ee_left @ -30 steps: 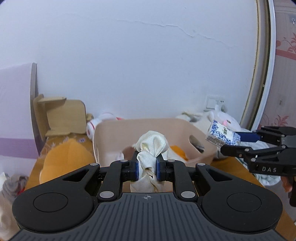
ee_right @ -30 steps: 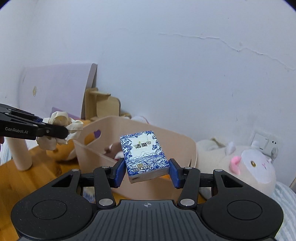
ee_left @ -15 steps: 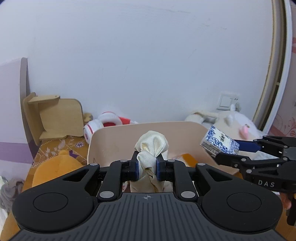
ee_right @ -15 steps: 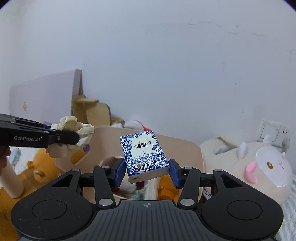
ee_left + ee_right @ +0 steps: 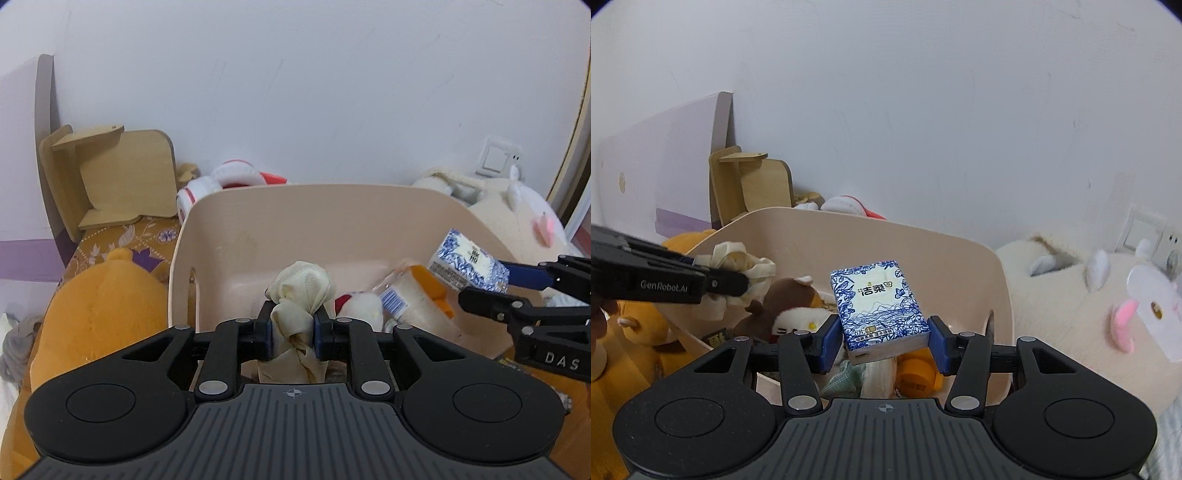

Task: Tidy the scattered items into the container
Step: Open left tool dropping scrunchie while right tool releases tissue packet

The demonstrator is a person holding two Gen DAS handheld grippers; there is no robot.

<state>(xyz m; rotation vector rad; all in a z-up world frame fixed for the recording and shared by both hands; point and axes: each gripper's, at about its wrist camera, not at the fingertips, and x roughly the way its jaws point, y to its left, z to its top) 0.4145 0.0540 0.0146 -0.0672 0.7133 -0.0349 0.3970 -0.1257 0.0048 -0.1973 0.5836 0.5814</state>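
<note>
**Two loads over the bin, neither dropped yet**

From the left wrist camera we see our left gripper (image 5: 293, 330) over the beige bin (image 5: 258, 221), its jaws just starting to open around a knotted cream cloth (image 5: 299, 306); the pads look still pressed on it. Below lie a small white toy (image 5: 360, 308) and an orange-capped bottle (image 5: 417, 295), already put away. An orange plush (image 5: 99, 306) sits just outside the bin's left wall, headphones (image 5: 229, 181) behind it.

From the right wrist camera, our right gripper (image 5: 882, 341) is clamped on a blue-and-white tissue pack (image 5: 879, 306), held above the bin's inside. A brown plush (image 5: 788, 293) rests in there. A big cream plush (image 5: 1089, 306) lies outside, to the right.

We judge the tidying partly done: both loads need releasing, and the outside items remain.
</note>
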